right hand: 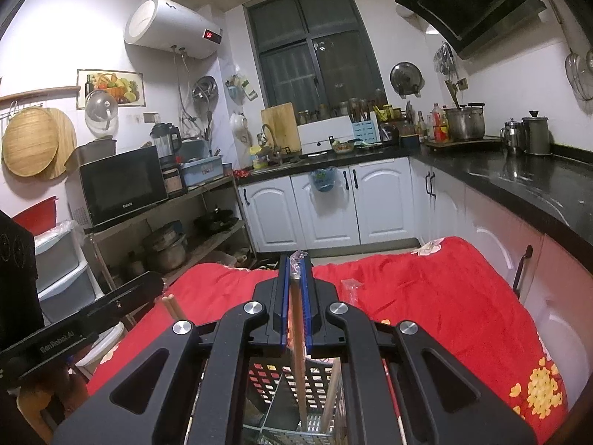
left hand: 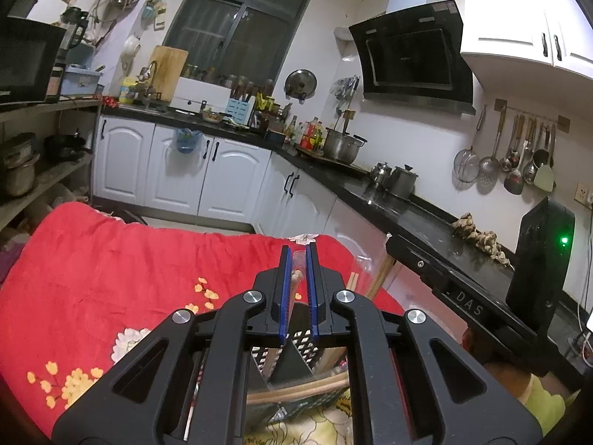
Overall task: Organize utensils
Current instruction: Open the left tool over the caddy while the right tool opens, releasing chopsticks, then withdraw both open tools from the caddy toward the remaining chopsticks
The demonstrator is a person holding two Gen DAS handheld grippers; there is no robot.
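Nearest to us, beneath both grippers, stands a black perforated utensil holder [right hand: 285,382] with compartments; which compartment each item sits in we cannot tell. In the left wrist view a pair of wooden chopsticks [left hand: 296,393] lies slanted across the holder's top, below the gripper's frame.

Our right gripper [right hand: 296,265] has its blue pads narrowed onto a wooden utensil in a clear plastic wrapper [right hand: 298,352]; the stick runs from between the fingers down into the holder, and the crinkled wrapper end pokes out past the fingertips. Our left gripper [left hand: 298,256] is likewise pinched nearly closed on a plastic-wrapped utensil [left hand: 296,278], which sits upright between the pads; what kind of utensil it is we cannot make out.

Just beside the left gripper, towards the right one, more chopstick ends [left hand: 352,282] stick up, with the right gripper's black body close behind them.

All of this rests over a red floral cloth [right hand: 444,296] covering the table. Farther off we see white cabinets [right hand: 333,204], a black countertop [right hand: 519,174] and a dark window [right hand: 315,55]
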